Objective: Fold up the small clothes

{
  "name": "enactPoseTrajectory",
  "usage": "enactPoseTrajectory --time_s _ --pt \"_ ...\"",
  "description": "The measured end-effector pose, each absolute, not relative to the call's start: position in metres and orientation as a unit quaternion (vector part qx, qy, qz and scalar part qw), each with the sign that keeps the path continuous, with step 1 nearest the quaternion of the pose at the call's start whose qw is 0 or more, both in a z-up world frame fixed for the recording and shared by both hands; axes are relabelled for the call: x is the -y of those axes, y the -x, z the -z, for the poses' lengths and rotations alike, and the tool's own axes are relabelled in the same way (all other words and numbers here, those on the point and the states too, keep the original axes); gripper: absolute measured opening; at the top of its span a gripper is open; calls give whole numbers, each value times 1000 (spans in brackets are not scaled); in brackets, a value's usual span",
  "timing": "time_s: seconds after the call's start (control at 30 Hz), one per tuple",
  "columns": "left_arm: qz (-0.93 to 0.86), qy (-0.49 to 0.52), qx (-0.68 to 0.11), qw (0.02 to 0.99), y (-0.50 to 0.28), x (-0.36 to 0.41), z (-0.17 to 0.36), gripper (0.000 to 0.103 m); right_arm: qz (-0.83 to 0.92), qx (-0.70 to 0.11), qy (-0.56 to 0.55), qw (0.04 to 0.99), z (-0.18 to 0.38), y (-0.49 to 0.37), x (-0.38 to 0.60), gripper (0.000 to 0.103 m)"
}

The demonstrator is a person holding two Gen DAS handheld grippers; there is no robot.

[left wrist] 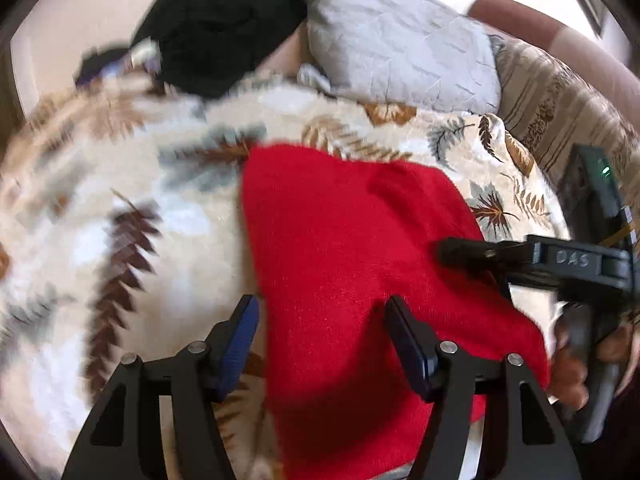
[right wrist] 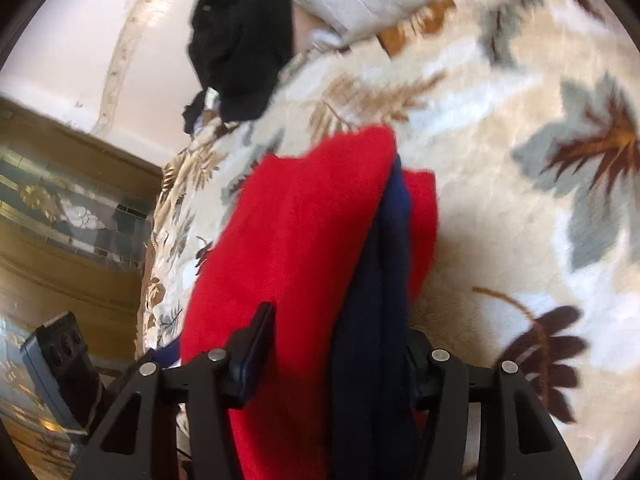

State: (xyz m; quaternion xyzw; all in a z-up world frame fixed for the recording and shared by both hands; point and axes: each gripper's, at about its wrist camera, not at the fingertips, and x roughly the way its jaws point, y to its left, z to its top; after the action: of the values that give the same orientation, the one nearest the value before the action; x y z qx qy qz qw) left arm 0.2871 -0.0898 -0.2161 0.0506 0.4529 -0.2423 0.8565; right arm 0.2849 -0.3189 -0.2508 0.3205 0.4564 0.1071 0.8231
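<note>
A red knit garment lies on a leaf-patterned blanket. My left gripper hovers over its near left part. The jaws stand open, the blue pads are bare and the cloth lies below them. My right gripper reaches in from the right over the garment's right edge, with a hand on its handle. In the right wrist view the red garment and its navy fold run between the jaws of the right gripper. The left pad is bare, and the navy cloth hides the right finger.
Black clothes are heaped at the far side of the blanket, next to a grey quilted pillow. Striped upholstery borders the right. A wooden cabinet with patterned glass stands beyond the blanket's edge.
</note>
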Motion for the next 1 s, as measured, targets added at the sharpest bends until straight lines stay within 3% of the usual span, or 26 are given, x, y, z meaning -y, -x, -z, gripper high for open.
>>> enactPoseTrajectory --time_s 0.23,0.47,0.6,0.77,0.87,1.0 --pt "215 -63 -405 887 -265 75 197 74 -124 -368 -242 889 199 -245 302 59" --pt "166 -91 -448 874 -265 76 233 86 -130 -492 -198 838 253 -264 266 56" --pt "169 -78 -441 878 -254 66 222 86 -123 -466 -210 851 235 -249 275 56" --pt "118 -86 -378 914 -221 51 185 86 -59 -388 -181 902 200 -208 285 56" --pt "76 -97 -341 932 -195 43 163 92 -33 -343 -153 926 175 -177 281 64" --pt "55 -93 -309 945 -172 31 140 92 -16 -306 -141 941 143 -147 276 64"
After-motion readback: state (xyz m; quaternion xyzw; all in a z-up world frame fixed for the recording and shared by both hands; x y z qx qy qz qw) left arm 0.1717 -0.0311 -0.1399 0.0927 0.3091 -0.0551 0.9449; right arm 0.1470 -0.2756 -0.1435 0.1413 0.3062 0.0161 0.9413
